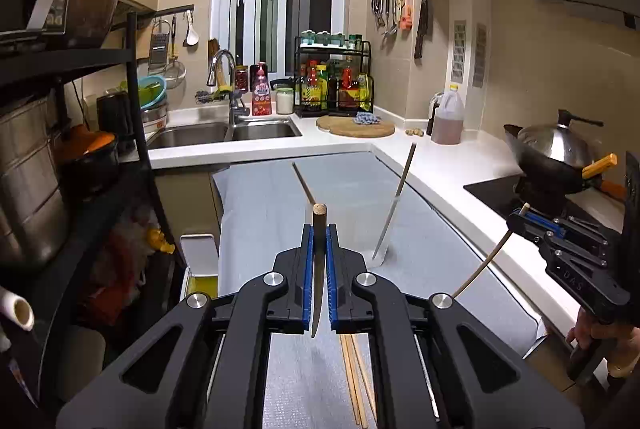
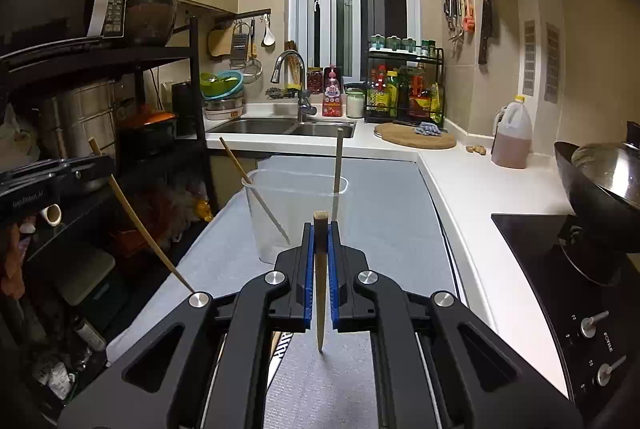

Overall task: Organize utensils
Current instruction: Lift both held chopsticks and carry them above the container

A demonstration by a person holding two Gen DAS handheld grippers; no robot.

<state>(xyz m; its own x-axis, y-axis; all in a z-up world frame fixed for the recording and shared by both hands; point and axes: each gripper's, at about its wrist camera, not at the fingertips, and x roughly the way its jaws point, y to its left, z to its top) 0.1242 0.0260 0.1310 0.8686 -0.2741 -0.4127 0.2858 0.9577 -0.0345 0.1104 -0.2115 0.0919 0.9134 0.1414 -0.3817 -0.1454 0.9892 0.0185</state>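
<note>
My left gripper is shut on a wooden chopstick, held upright with its blunt end up. My right gripper is shut on another wooden chopstick, also upright, tip down. A clear plastic cup stands on the grey mat just beyond my right gripper, with two chopsticks leaning in it. The cup with its chopsticks shows faintly in the left wrist view. My right gripper shows at the right of the left wrist view, my left gripper at the left of the right wrist view. More chopsticks lie on the mat under my left gripper.
A white counter runs along the right, with a wok on a black hob, an oil jug and a round cutting board. A sink lies ahead. A black shelf rack stands at the left.
</note>
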